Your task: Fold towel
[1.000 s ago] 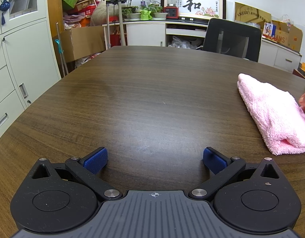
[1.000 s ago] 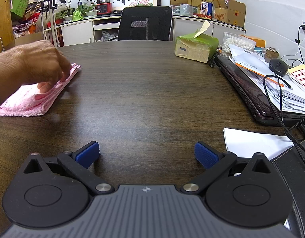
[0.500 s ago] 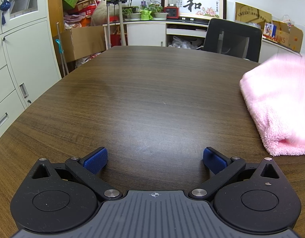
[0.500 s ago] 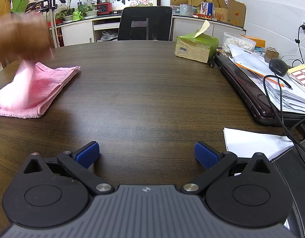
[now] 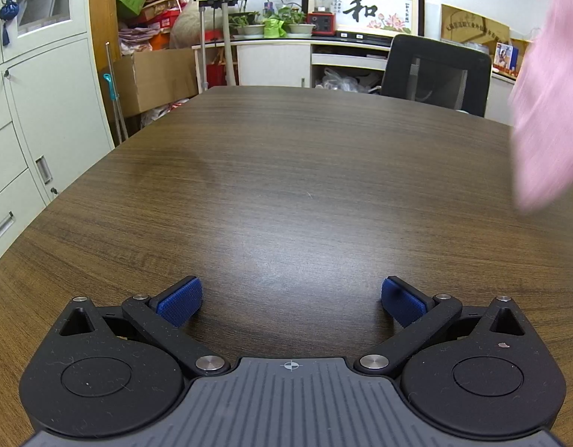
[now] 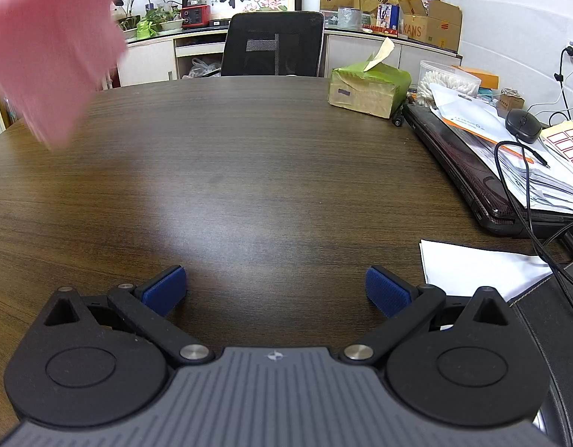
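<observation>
A broad, dark wood-grain table (image 5: 286,171) stretches ahead of both grippers. The pink towel (image 5: 547,104), soft and motion-blurred, hangs in the air up and to the right of the left gripper (image 5: 291,300), up and left of the right gripper (image 6: 275,288). Both sit released, ribbed blue pads spread wide on nothing. Only the right view shows a green tissue box (image 6: 368,87) and a black laptop (image 6: 469,164) under papers, ahead to the right.

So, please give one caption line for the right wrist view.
Open right gripper rests over the wooden table while a blurred pink towel hangs upper-left.
</observation>
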Motion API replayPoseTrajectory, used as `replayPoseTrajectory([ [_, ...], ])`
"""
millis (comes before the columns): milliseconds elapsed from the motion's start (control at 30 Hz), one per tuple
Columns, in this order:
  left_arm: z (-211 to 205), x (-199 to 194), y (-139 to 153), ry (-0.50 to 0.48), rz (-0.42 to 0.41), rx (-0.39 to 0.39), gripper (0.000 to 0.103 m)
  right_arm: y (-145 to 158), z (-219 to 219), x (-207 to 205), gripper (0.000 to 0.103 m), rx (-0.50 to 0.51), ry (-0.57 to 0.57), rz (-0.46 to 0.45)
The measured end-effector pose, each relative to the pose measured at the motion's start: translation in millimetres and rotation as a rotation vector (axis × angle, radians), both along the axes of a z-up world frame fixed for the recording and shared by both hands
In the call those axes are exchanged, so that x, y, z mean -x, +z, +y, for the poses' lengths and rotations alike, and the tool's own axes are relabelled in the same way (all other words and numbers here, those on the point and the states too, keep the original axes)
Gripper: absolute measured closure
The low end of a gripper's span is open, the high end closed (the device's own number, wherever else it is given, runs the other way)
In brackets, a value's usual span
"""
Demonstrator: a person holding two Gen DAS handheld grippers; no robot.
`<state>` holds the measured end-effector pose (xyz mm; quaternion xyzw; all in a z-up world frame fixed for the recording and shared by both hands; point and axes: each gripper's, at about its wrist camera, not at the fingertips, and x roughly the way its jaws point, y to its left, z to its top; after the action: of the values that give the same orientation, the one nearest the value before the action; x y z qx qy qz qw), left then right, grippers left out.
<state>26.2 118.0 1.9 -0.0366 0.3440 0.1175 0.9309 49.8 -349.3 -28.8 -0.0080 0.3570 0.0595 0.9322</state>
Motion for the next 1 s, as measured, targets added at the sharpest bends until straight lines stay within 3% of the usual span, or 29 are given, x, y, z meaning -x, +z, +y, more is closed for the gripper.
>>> replayPoseTrajectory([
  [1000,-2.4,2.1,-0.6,0.009,0.001,0.001,0.000,0.1,0.4,-0.4,0.000,0.000,0.000,0.000],
])
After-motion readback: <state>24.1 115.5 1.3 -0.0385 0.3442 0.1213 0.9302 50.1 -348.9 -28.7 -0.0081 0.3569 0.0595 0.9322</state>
